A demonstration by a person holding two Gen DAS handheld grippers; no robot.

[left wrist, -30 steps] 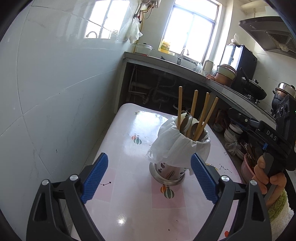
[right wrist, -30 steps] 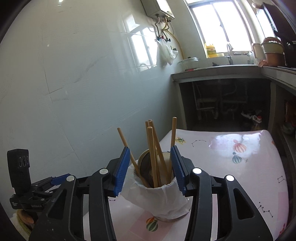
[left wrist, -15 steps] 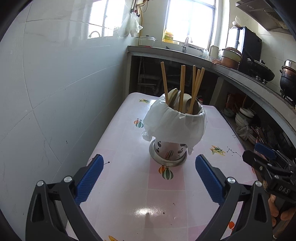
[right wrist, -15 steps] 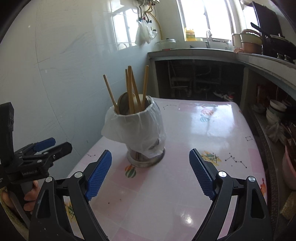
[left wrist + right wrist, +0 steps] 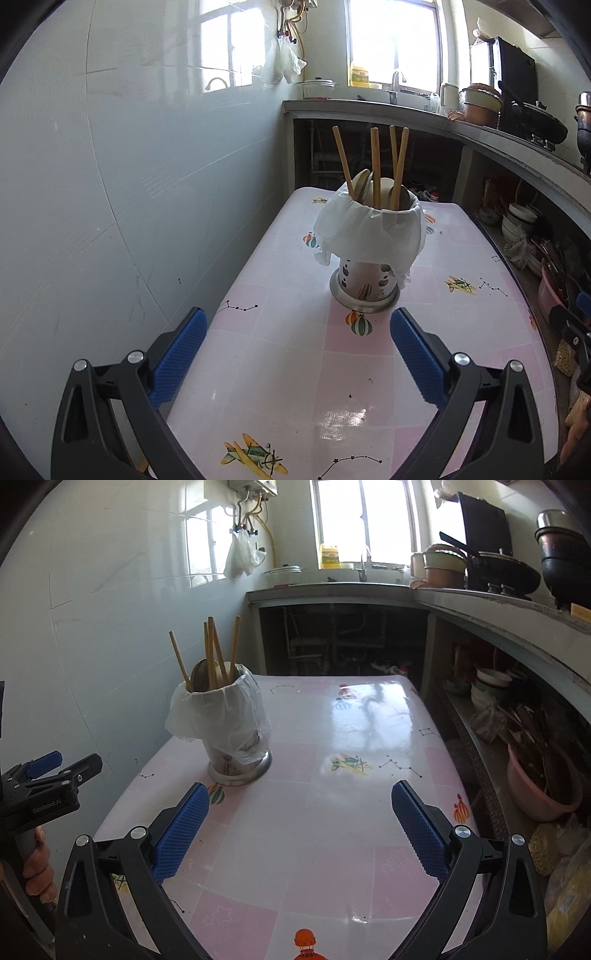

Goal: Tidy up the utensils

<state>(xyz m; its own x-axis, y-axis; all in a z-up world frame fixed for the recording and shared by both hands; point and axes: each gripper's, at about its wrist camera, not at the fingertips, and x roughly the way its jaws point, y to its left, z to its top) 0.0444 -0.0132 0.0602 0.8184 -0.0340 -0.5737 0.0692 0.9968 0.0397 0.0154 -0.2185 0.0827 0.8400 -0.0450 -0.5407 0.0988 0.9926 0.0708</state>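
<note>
A perforated metal utensil holder (image 5: 364, 288) stands upright on the pink patterned table (image 5: 280, 387), with a white plastic bag (image 5: 369, 232) draped over its rim. Several wooden chopsticks (image 5: 375, 166) and spoon bowls (image 5: 364, 186) stick out of its top. My left gripper (image 5: 298, 321) is open just short of the holder's base, holding nothing. In the right wrist view the holder (image 5: 236, 760) sits ahead and to the left. The jaws of my right gripper (image 5: 300, 794) are opening, with only bare table between them. The left gripper (image 5: 55, 764) shows at that view's left edge, held by a hand.
A white tiled wall (image 5: 129, 203) runs along the table's left side. Behind the table is a kitchen counter (image 5: 369, 589) with a sink, pots and a wok. Shelves on the right hold bowls and a pink basin (image 5: 535, 786).
Both grippers have drawn back from the holder. The right jaws, which stood close around the chopsticks and the holder's top, have spread wide. The holder has stayed in place.
</note>
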